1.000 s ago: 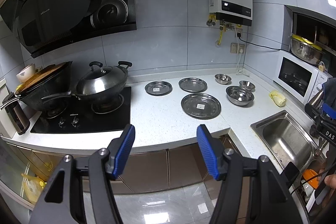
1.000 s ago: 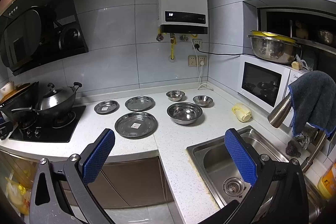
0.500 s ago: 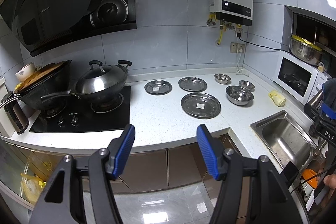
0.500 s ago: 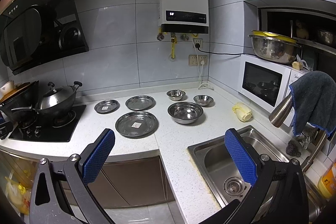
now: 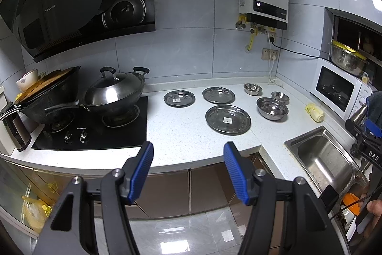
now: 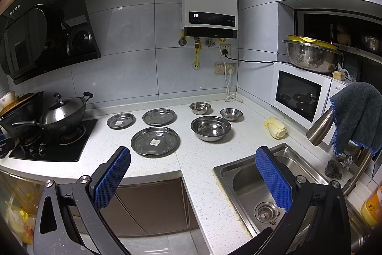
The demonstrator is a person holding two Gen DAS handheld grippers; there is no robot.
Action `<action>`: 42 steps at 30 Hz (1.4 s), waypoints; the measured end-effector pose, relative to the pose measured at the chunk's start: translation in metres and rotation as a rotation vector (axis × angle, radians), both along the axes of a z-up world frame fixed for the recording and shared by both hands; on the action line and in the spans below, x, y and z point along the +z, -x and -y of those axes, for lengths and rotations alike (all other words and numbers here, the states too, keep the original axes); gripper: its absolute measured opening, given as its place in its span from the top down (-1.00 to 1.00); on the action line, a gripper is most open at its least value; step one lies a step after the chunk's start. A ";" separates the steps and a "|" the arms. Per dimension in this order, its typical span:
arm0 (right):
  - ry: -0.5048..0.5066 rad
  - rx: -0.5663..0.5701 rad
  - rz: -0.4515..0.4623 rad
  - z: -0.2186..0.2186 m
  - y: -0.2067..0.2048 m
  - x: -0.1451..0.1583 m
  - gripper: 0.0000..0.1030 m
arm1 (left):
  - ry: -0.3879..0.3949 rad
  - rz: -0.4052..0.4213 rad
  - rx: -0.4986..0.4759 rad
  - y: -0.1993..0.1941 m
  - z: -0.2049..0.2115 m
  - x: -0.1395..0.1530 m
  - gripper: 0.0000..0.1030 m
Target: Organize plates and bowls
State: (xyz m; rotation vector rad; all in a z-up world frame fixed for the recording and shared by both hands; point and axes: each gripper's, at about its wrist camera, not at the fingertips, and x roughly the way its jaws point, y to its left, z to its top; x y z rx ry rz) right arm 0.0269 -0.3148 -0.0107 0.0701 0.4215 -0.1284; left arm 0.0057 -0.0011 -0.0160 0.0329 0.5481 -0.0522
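Note:
Three steel plates lie on the white counter: a large plate (image 5: 228,120) (image 6: 155,141) in front, a medium plate (image 5: 218,95) (image 6: 159,116) and a small plate (image 5: 179,98) (image 6: 121,120) behind it. To their right stand three steel bowls: a large bowl (image 5: 272,108) (image 6: 211,128) and two small bowls (image 5: 252,89) (image 5: 280,97) (image 6: 200,108) (image 6: 231,114). My left gripper (image 5: 188,159) is open and empty, held off the counter's front edge. My right gripper (image 6: 193,161) is open and empty, over the counter corner near the sink.
A lidded wok (image 5: 114,93) and a black pan (image 5: 47,97) sit on the stove (image 5: 95,130) at left. A sink (image 6: 267,183) and tap (image 6: 320,128) with a grey towel are at right. A microwave (image 6: 300,94) and a yellow cloth (image 6: 275,128) stand beyond.
Both views have shifted very slightly nearer the counter. Nothing on the counter has moved and both grippers stay open.

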 end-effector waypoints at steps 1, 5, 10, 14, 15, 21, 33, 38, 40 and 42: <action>0.001 0.000 0.000 0.000 0.000 0.000 -0.98 | 0.000 0.001 -0.001 0.001 0.001 -0.001 -0.15; 0.002 0.000 -0.001 0.000 -0.001 0.000 -0.98 | 0.004 -0.002 0.002 0.001 0.001 0.000 -0.15; 0.002 0.000 -0.003 0.000 -0.003 -0.001 -0.98 | 0.001 -0.004 0.000 0.000 0.002 0.000 -0.15; 0.001 0.001 -0.003 -0.001 -0.004 -0.001 -0.98 | 0.002 -0.005 0.001 0.000 0.001 0.000 -0.15; 0.001 0.002 -0.004 -0.001 -0.004 -0.001 -0.98 | 0.003 -0.005 0.000 0.001 0.002 -0.001 -0.15; 0.001 0.001 -0.005 -0.001 -0.004 -0.001 -0.98 | 0.006 -0.007 0.001 0.000 0.001 0.000 -0.15; 0.009 -0.004 -0.005 -0.007 -0.014 -0.002 -0.98 | 0.011 -0.009 -0.001 -0.001 0.003 0.001 -0.15; 0.014 -0.009 0.000 -0.012 -0.018 -0.001 -0.98 | 0.015 -0.009 -0.005 -0.012 0.001 0.002 -0.15; 0.017 -0.011 -0.001 -0.015 -0.021 -0.001 -0.98 | 0.018 -0.009 -0.006 -0.015 -0.001 0.003 -0.15; 0.017 -0.012 0.000 -0.018 -0.023 -0.001 -0.98 | 0.023 -0.010 -0.005 -0.017 -0.008 0.004 -0.15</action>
